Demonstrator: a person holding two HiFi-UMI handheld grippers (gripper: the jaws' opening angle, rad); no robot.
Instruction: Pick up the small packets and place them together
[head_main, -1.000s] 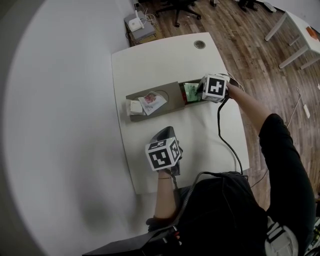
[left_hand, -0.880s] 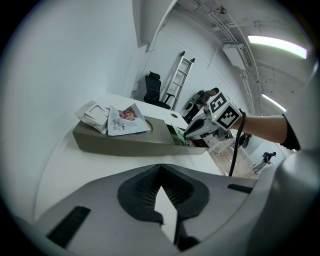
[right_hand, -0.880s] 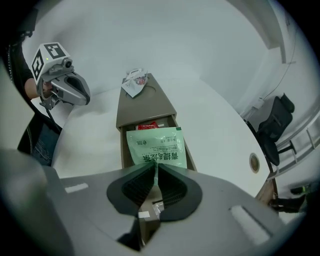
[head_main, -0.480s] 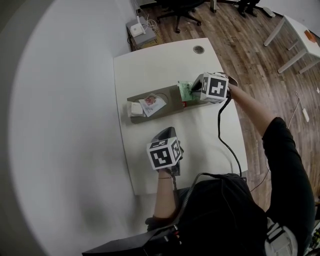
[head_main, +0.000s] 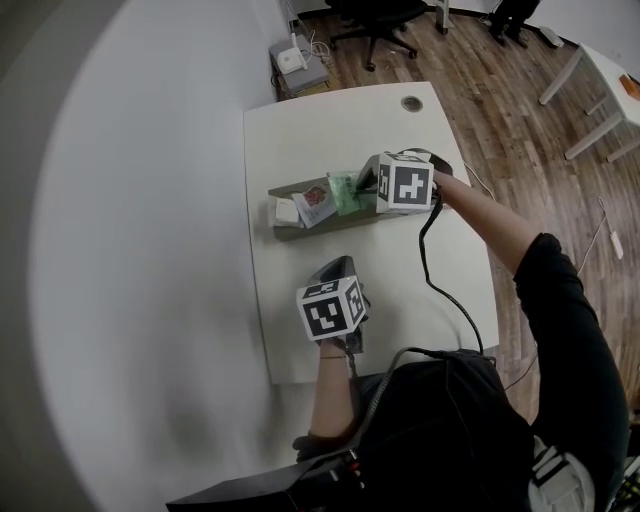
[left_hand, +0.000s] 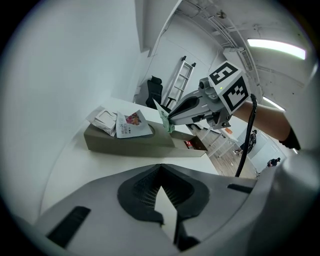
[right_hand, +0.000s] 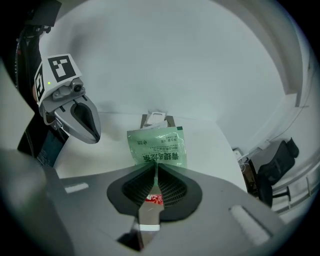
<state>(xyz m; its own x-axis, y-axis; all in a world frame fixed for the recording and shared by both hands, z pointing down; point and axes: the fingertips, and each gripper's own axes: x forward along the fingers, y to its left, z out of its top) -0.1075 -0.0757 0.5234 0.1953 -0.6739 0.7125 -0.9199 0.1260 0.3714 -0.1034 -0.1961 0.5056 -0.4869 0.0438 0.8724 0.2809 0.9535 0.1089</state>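
A long grey tray (head_main: 335, 223) lies across the white table. At its left end sit a white packet (head_main: 286, 211) and a packet with a pink picture (head_main: 317, 203), both also in the left gripper view: white packet (left_hand: 104, 120), picture packet (left_hand: 131, 124). My right gripper (head_main: 362, 186) is shut on a green packet (head_main: 343, 192), which hangs above the tray's middle, just right of the picture packet. The green packet (right_hand: 159, 146) sticks out past the shut jaws. A red item (left_hand: 190, 144) lies in the tray's right end. My left gripper (head_main: 338, 266) hovers nearer me, shut and holding nothing.
The table (head_main: 330, 130) has a round cable hole (head_main: 412, 102) at its far right corner. A black cable (head_main: 430, 262) trails from the right gripper across the table. On the wooden floor beyond stand an office chair (head_main: 375, 15) and a box with a white device (head_main: 298, 62).
The right gripper has lifted the green packet out of the tray's right end and carried it left, over the tray's middle. The left gripper has stayed where it was.
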